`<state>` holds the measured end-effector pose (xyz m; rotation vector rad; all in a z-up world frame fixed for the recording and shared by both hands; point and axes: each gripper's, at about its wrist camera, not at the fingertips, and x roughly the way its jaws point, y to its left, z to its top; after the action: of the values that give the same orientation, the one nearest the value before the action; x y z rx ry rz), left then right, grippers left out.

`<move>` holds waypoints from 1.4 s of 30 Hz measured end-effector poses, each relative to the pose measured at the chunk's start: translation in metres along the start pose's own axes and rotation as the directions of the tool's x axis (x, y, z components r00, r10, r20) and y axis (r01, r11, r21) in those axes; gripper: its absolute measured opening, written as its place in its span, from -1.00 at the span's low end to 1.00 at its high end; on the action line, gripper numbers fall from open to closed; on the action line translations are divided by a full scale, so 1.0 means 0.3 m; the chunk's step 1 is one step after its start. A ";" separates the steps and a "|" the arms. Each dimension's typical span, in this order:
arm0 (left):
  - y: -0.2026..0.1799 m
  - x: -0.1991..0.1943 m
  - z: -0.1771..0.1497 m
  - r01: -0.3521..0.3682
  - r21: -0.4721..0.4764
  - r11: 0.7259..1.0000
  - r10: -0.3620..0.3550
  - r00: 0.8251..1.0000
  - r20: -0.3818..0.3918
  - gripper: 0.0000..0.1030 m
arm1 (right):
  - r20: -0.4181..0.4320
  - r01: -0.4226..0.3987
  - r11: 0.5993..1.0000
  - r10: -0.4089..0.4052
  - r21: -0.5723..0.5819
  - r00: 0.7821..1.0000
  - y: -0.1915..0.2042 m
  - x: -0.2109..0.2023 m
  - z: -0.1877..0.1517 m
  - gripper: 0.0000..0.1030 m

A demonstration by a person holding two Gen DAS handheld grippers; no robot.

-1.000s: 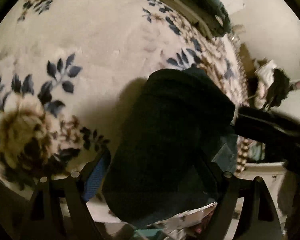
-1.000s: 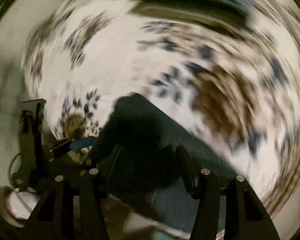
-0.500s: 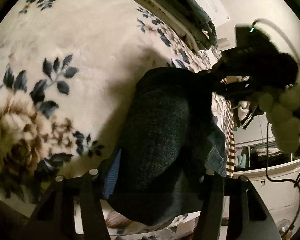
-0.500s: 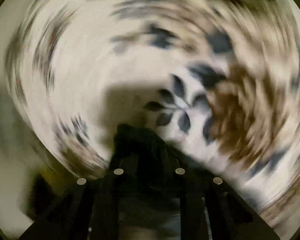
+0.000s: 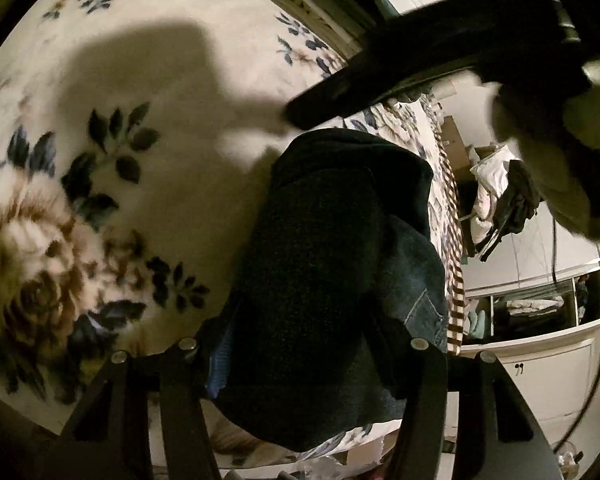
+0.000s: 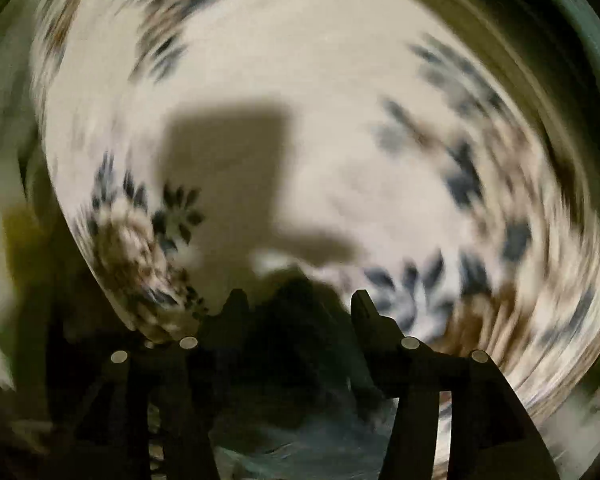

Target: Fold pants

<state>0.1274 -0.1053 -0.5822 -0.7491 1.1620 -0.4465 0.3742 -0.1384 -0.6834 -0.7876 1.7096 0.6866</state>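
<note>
Left gripper (image 5: 300,344): angled down over the bed; both fingers bracket the folded pants (image 5: 324,280), but whether the pads press the cloth I cannot tell.
Right gripper (image 6: 296,308): seen from the left camera as a dark bar above the pants' far edge; jaws have just been opening, now parted, dark cloth blurred between them.
Pants: folded on the floral blanket (image 5: 140,92), near the bed's edge.

Support surface: bed with cream floral blanket (image 5: 148,80), blue leaves, brown rose print. Dark folded pants (image 5: 324,280) lie on blanket near right edge. Folded clothes stack (image 5: 320,4) rests at far edge.
</note>
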 end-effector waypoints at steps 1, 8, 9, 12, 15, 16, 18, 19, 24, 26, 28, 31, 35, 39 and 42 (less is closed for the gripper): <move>0.000 0.000 -0.001 0.001 0.000 1.000 -0.001 1.000 0.001 0.06 | -0.036 0.034 0.997 -0.036 -0.069 0.999 0.037 0.032 0.018 0.11; -0.009 -0.003 -0.015 0.014 0.000 1.000 -0.014 1.000 0.017 0.06 | -0.049 0.065 0.988 -0.059 0.142 0.997 -0.128 0.051 0.058 -0.98; -0.010 -0.004 -0.018 0.016 -0.004 1.000 -0.016 1.000 0.020 0.06 | -0.032 -0.008 0.949 0.019 0.314 0.999 -0.240 0.036 0.044 -1.00; -0.007 -0.003 -0.020 0.026 -0.022 0.999 -0.025 0.999 0.019 0.06 | -0.005 -0.072 0.837 0.089 0.542 0.996 -0.479 0.007 -0.035 -1.00; -0.007 0.001 -0.006 0.026 -0.035 0.999 -0.025 1.000 0.019 0.06 | 0.053 -0.200 0.830 0.203 0.521 0.978 -0.515 -0.051 -0.066 -0.98; -0.009 0.003 -0.005 0.026 -0.037 0.999 -0.025 1.000 0.019 0.06 | 0.068 -0.226 0.857 0.220 0.462 0.973 -0.478 -0.082 -0.053 -0.95; -0.017 0.004 -0.004 0.023 -0.034 0.999 -0.023 1.000 0.020 0.05 | 0.044 -0.220 0.924 0.217 0.312 0.975 -0.365 -0.125 -0.027 -0.21; -0.027 0.005 -0.006 0.020 -0.025 0.999 -0.019 1.000 0.021 0.05 | 0.027 -0.212 0.944 0.212 0.251 0.977 -0.316 -0.125 -0.014 0.10; -0.085 0.021 -0.019 0.011 0.034 0.999 -0.012 1.000 0.024 0.04 | -0.161 -0.030 0.996 0.015 -0.087 0.987 -0.039 0.003 0.031 0.48; -0.100 0.029 -0.024 0.009 0.050 0.999 -0.010 1.000 0.023 0.04 | -0.180 0.032 0.992 -0.055 -0.124 0.982 -0.027 0.057 0.018 -0.04; -0.109 0.035 -0.022 0.008 0.063 0.998 -0.010 0.999 0.035 0.04 | -0.173 -0.021 0.999 0.027 0.041 0.985 -0.102 0.062 0.021 -0.34; -0.135 0.047 -0.012 0.012 0.081 0.997 -0.015 0.999 0.048 0.04 | -0.113 -0.095 0.946 0.136 0.311 0.984 -0.267 0.051 -0.021 -0.47; -0.154 0.062 -0.007 0.017 0.096 0.995 -0.022 0.998 0.051 0.04 | 0.059 -0.325 0.616 0.411 0.718 0.910 -0.533 0.103 -0.148 -0.53; -0.158 0.063 -0.003 0.012 0.115 0.993 -0.017 0.999 0.044 0.04 | 0.292 -0.470 0.231 0.535 0.852 0.793 -0.669 0.183 -0.295 -0.72; -0.131 0.051 -0.009 -0.002 0.101 0.995 -0.001 1.000 0.025 0.04 | 0.328 -0.473 0.206 0.492 0.856 0.807 -0.751 0.164 -0.344 -0.86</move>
<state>0.1327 -0.1432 -0.5640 -0.6652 1.1078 -0.4907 0.4816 -0.3645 -0.7181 0.6253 1.9886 -0.0125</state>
